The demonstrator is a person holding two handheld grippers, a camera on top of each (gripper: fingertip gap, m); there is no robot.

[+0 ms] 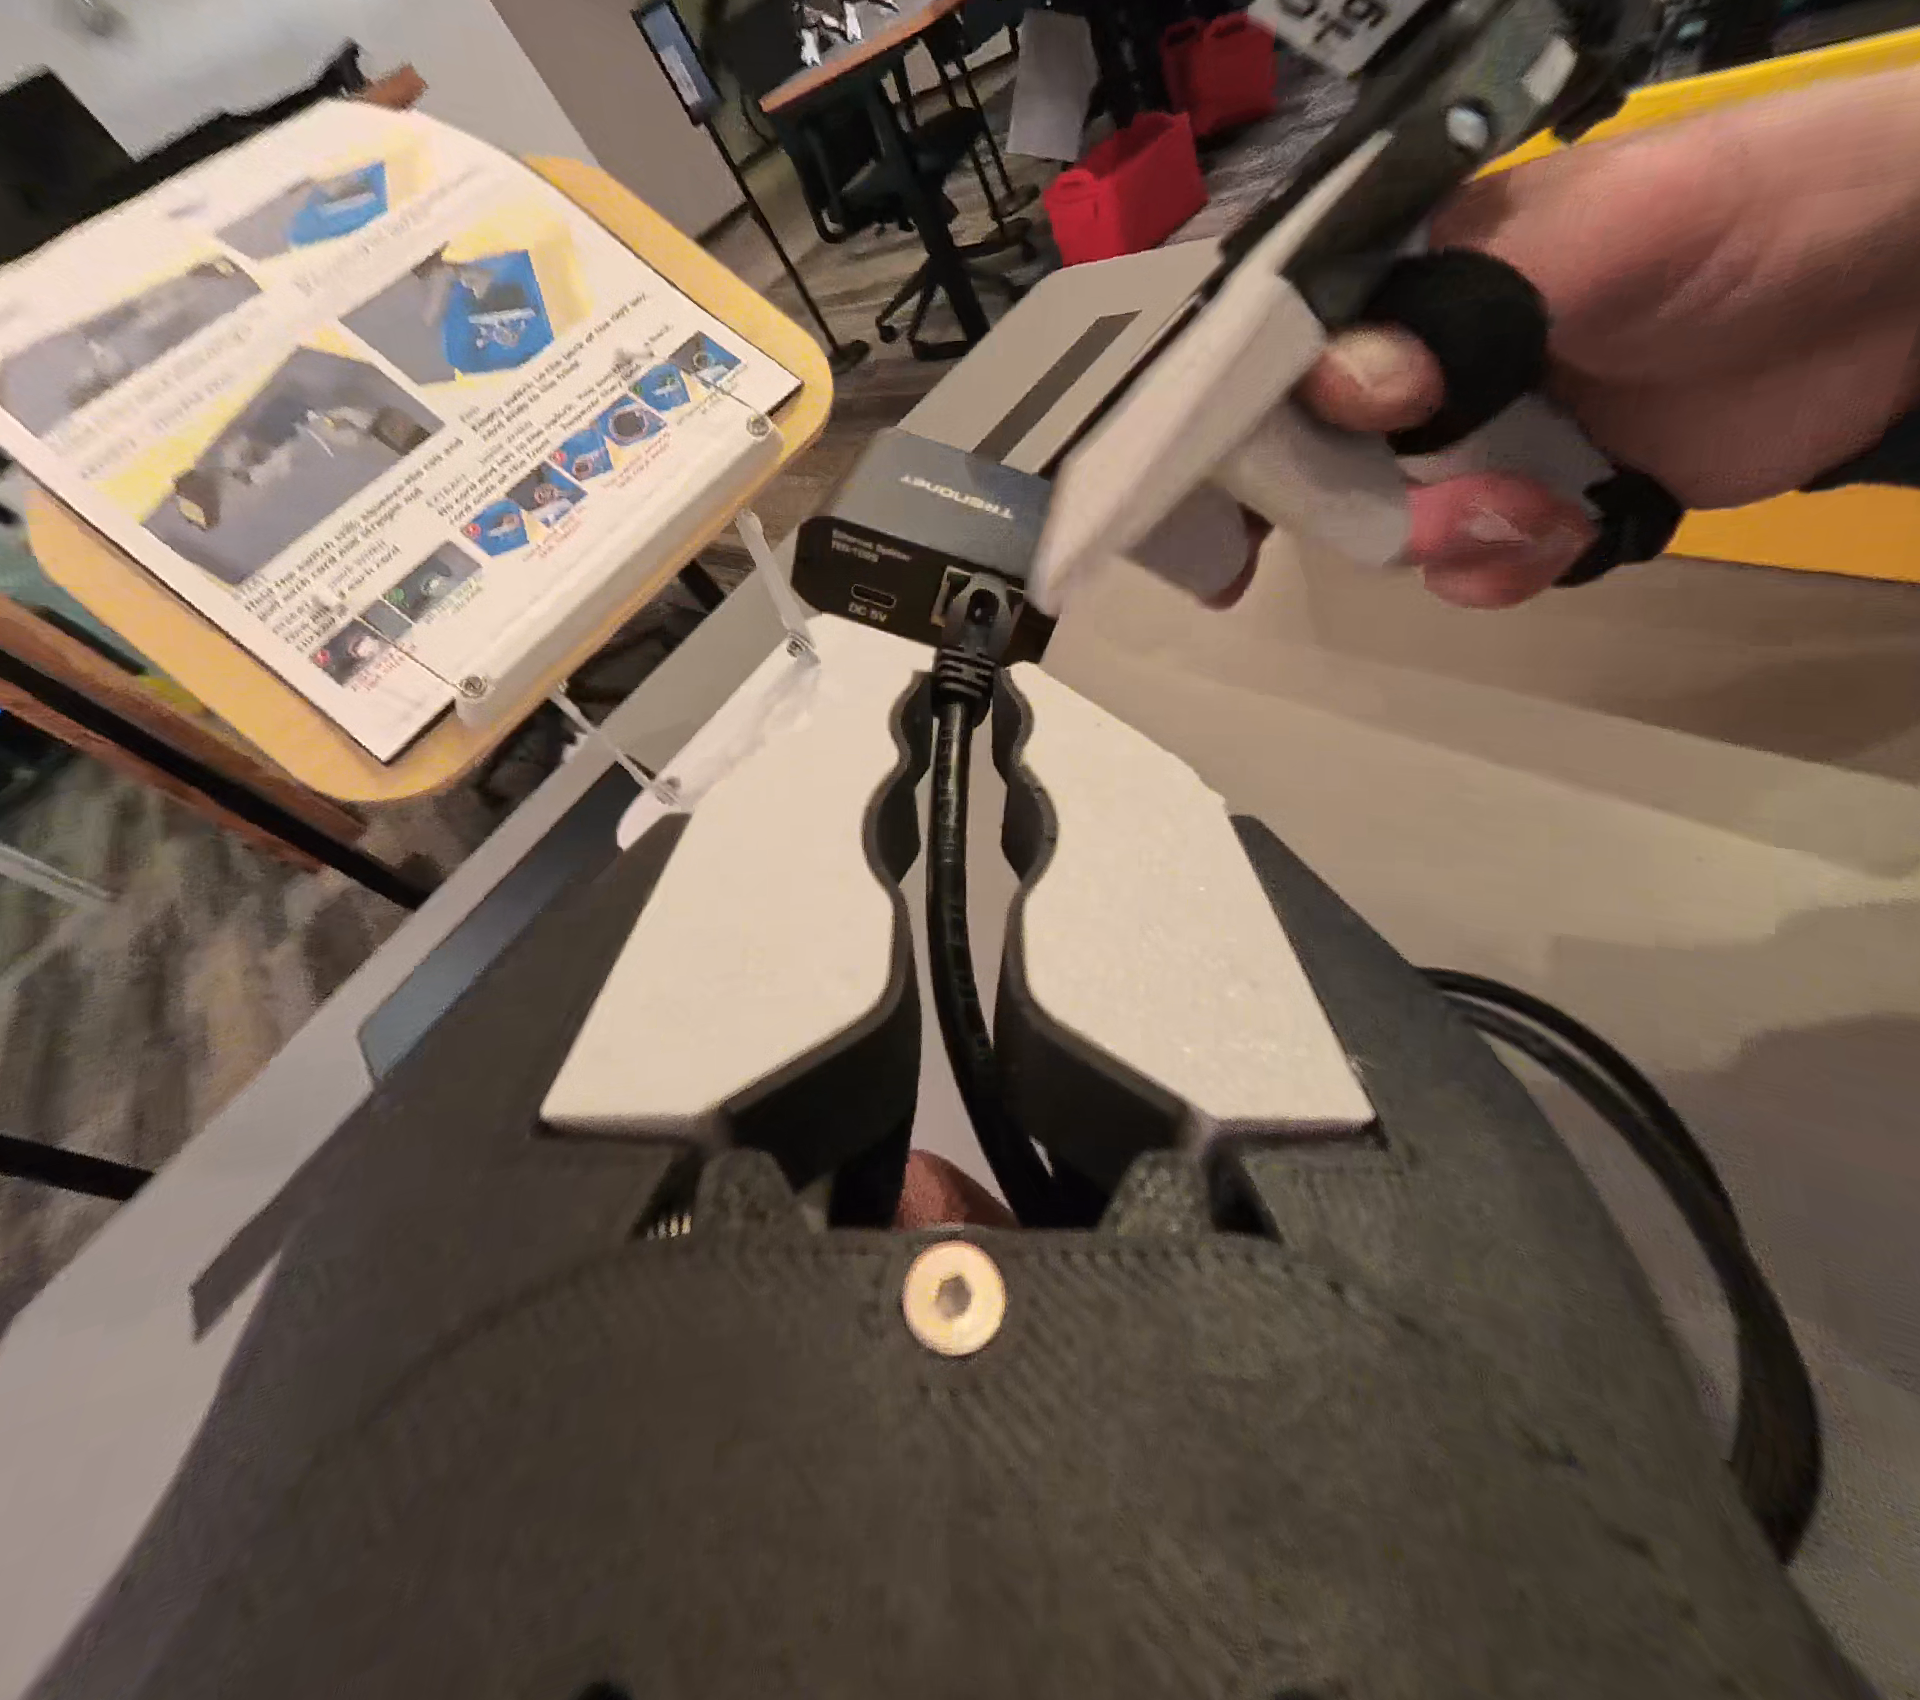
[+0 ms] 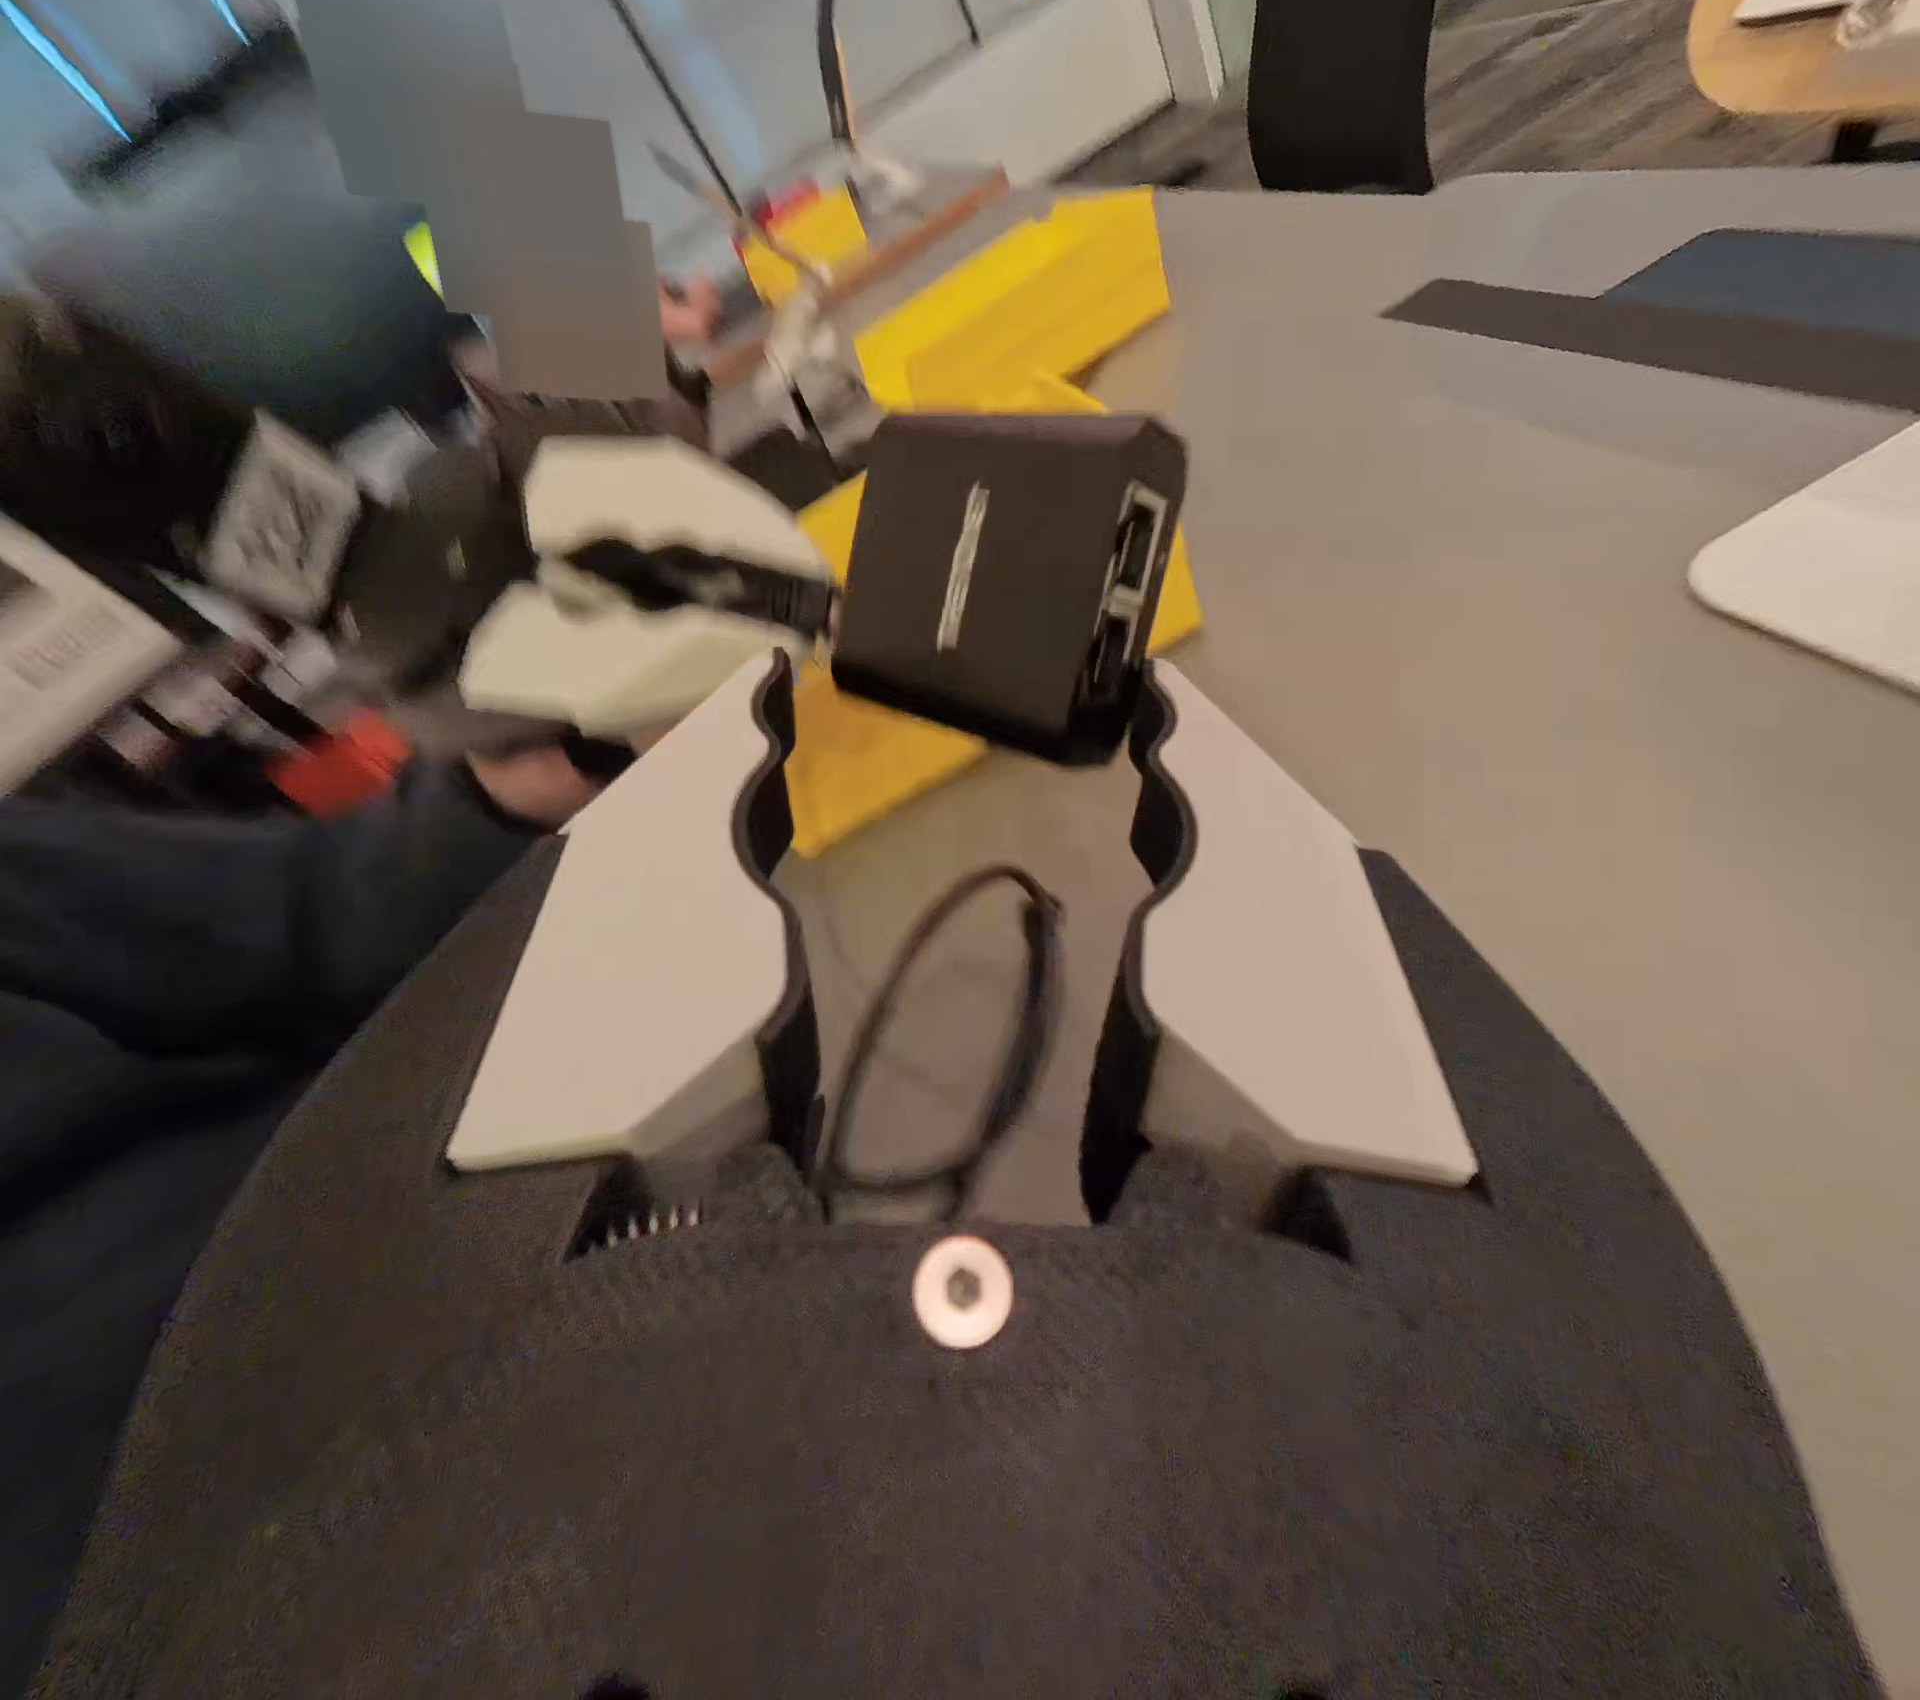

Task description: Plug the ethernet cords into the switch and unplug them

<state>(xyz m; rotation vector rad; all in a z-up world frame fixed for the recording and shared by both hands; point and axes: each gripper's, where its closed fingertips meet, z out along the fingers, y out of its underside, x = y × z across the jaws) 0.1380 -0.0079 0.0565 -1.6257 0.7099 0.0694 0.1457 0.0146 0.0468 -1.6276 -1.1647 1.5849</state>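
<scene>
— Above the grey table (image 1: pixel 1455 819), where's the switch?

— I see the small black switch (image 2: pixel 987 580) clamped in my right gripper (image 2: pixel 961 694), lifted off the table. My left gripper (image 1: pixel 956 715) pinches the black ethernet cord (image 1: pixel 951 871), its plug seated in the switch.

— Differences?

— Only the right view shows more ports; bare tabletop lies beyond the switch.

Left claw (image 2: pixel 665 580) blurred; cord (image 1: pixel 961 871) plug hidden inside switch (image 1: pixel 925 549)

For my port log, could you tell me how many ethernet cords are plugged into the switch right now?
1. The black cord, held in the left gripper, enters the switch's face beside a small slot. The ports on the opposite face look empty, though blurred.
</scene>
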